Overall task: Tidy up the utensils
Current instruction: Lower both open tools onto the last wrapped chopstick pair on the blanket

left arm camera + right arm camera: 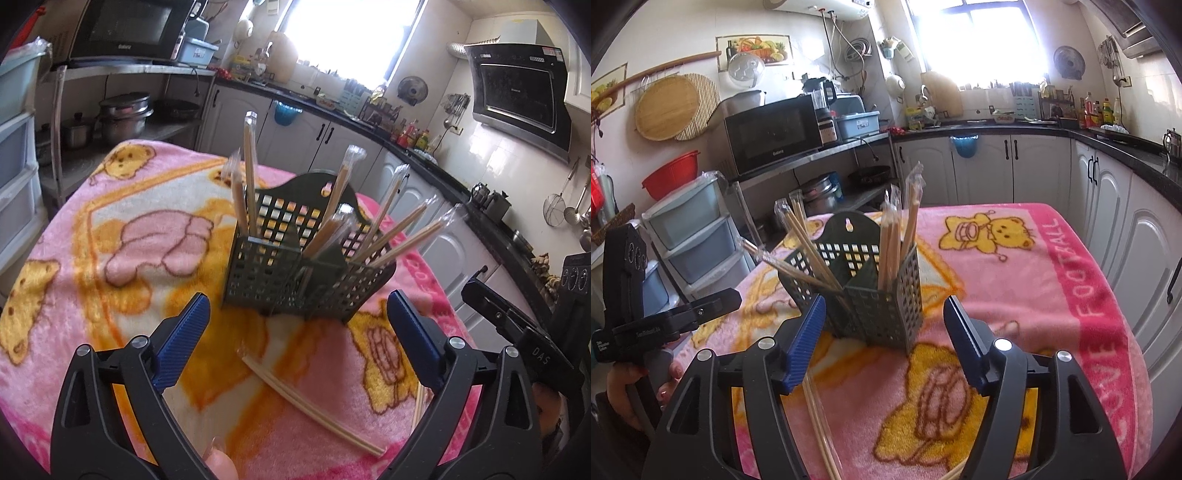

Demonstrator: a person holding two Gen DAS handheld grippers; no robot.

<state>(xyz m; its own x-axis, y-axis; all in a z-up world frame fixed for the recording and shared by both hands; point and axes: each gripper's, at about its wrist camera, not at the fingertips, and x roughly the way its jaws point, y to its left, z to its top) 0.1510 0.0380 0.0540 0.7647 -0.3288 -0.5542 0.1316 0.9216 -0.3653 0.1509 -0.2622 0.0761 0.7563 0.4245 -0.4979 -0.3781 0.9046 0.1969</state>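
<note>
A dark perforated utensil holder (295,273) with two compartments stands on the pink blanket; it also shows in the right wrist view (871,295). Several wrapped pairs of chopsticks (395,240) stand in both compartments (894,236). A loose wrapped pair of chopsticks (314,406) lies on the blanket in front of the holder, between my left gripper's fingers; it shows in the right wrist view (820,424) too. My left gripper (299,339) is open and empty just short of the holder. My right gripper (884,345) is open and empty, close in front of the holder.
The table carries a pink and yellow bear-print blanket (1052,295). White cabinets under a black counter (1108,144) run behind and to the right. A metal shelf with a microwave (772,133) and pots stands at the left, beside plastic drawers (694,236).
</note>
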